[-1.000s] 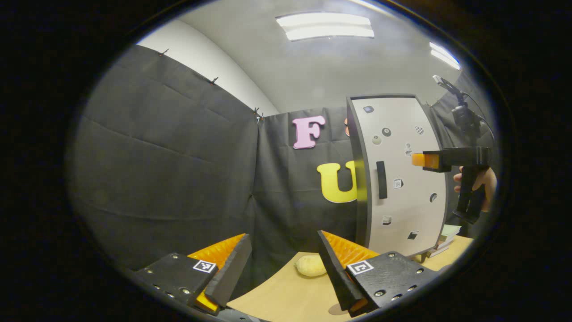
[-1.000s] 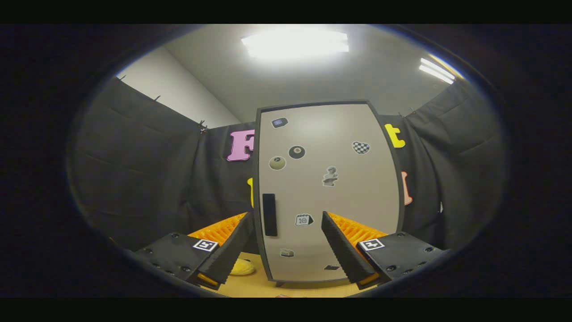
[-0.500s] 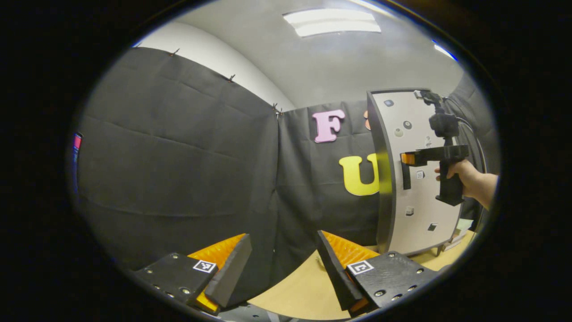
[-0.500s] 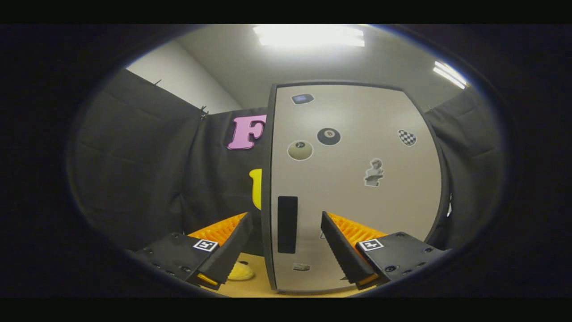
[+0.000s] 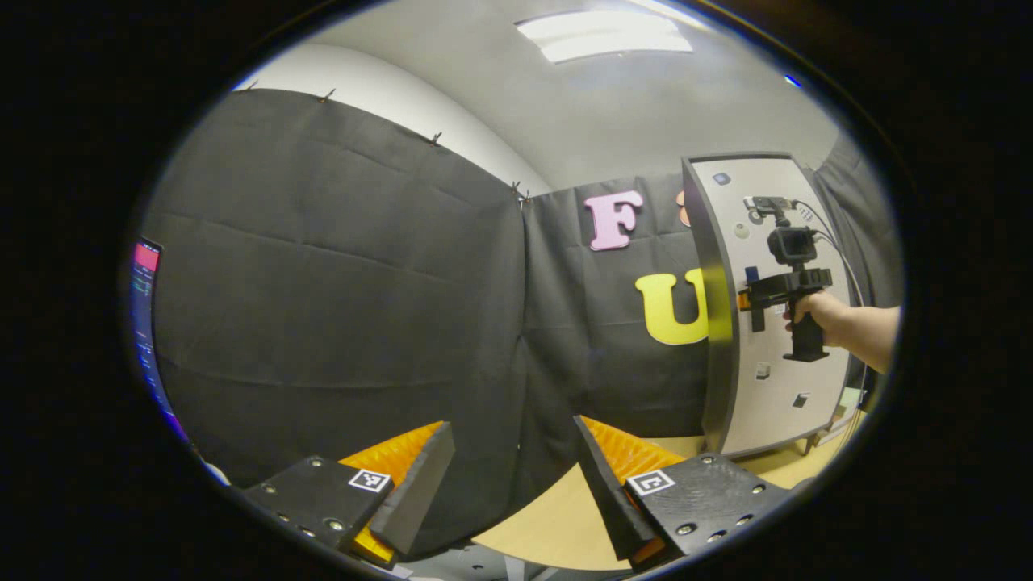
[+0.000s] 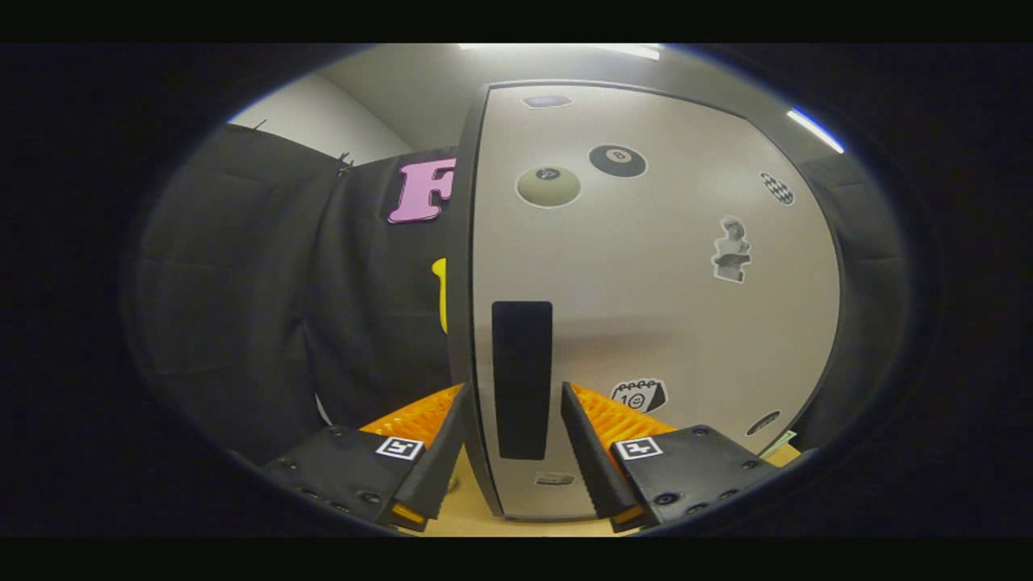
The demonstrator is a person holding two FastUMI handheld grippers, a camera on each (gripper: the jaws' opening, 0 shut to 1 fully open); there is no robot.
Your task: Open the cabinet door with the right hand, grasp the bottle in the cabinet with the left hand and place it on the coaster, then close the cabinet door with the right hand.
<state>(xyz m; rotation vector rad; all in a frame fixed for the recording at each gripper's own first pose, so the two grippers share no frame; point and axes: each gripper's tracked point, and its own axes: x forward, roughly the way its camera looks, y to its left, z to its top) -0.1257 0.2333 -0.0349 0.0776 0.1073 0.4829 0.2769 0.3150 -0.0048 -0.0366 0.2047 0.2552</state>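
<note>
The grey-white cabinet (image 6: 646, 307), stuck with small stickers, stands on the wooden table (image 5: 557, 524) with its door closed; whatever is inside is hidden. My right gripper (image 6: 513, 403) is open, one finger on each side of the door's black vertical handle (image 6: 522, 363), small gaps left on both sides. In the left gripper view the cabinet (image 5: 775, 379) stands far right, and a hand (image 5: 819, 311) holds the right gripper (image 5: 742, 300) against that handle. My left gripper (image 5: 512, 476) hangs open near the table's edge with nothing between its fingers, well left of the cabinet.
Black cloth walls close the booth behind and to the left. A lit screen (image 5: 145, 274) shows at the far left edge. Some papers (image 5: 839, 403) lie beside the cabinet's right foot.
My right gripper has moved in to the door, its fingers now straddling the handle and standing closer together. My left gripper has swung left, so the cabinet has slid toward the view's right edge.
</note>
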